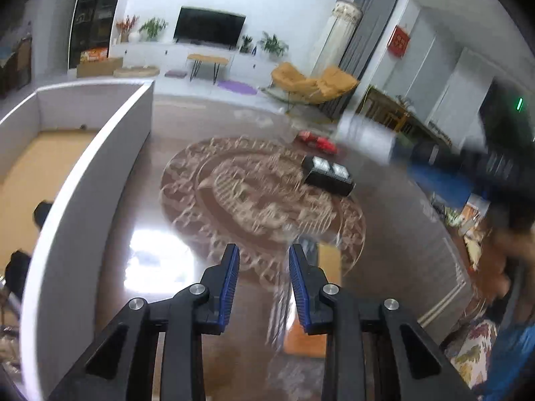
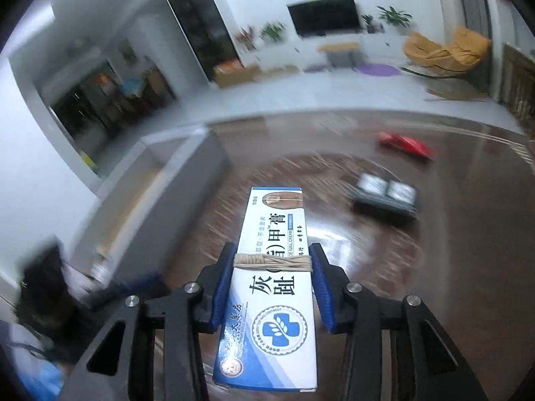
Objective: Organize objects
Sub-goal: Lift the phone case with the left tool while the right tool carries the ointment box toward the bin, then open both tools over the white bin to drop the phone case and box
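one right gripper (image 2: 271,260) clamps the cream box (image 2: 272,267) (left gripper (image 1: 264,267) narrowed, empty) above bare table (image 1: 140,234).

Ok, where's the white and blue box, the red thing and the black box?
white and blue box (image 2: 271,287): right wrist view, printed top face.
red thing (image 2: 406,143): right wrist view, its middle.
black box (image 1: 328,175): left wrist view, top.

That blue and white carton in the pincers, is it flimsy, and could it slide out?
The carton looks like thin, light card, so a hard squeeze may dent it. Its glossy sides might slip, though the right gripper clamps both sides near the rubber band.
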The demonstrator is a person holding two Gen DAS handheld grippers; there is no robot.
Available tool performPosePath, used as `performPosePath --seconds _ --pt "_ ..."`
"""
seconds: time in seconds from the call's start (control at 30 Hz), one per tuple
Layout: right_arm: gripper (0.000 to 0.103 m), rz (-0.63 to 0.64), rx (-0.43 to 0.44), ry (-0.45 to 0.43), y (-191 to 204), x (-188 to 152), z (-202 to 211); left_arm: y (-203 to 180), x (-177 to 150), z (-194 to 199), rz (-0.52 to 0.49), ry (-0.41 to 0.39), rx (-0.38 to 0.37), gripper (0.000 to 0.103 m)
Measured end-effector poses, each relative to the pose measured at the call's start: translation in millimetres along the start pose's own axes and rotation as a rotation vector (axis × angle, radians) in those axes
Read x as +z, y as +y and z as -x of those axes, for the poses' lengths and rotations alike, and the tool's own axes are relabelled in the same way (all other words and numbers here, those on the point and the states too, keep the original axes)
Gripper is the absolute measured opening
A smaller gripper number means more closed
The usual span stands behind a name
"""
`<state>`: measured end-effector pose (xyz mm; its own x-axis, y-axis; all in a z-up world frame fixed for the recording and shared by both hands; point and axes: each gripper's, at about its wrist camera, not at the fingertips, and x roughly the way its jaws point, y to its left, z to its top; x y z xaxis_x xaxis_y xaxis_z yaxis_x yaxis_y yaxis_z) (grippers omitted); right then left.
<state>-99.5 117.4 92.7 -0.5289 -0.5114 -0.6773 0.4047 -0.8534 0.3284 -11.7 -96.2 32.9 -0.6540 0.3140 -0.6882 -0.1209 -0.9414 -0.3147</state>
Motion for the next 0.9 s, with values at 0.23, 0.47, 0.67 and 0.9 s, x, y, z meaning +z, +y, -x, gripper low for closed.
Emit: performPosePath --seconds 0.23,0.47,0.67,0.9 --pt "0.044 0.009 -0.007 -0.040 7 -11 24 -49 -27 -36 -0.144 0.090 0.011 0.090" --pt "0.044 -0.011 -0.083 -0.043 -29 -36 56 -92 -51 -123 -0.289 0.260 0.127 0.098" --pt "0.044 -0.036 -0.098 -0.056 -49 -42 64 -95 -46 -119 -0.312 0.173 0.142 0.074" --pt "0.044 0.009 -0.037 -0.068 -16 -22 56 -52 -20 -24 -0.100 -0.017 0.027 0.074"
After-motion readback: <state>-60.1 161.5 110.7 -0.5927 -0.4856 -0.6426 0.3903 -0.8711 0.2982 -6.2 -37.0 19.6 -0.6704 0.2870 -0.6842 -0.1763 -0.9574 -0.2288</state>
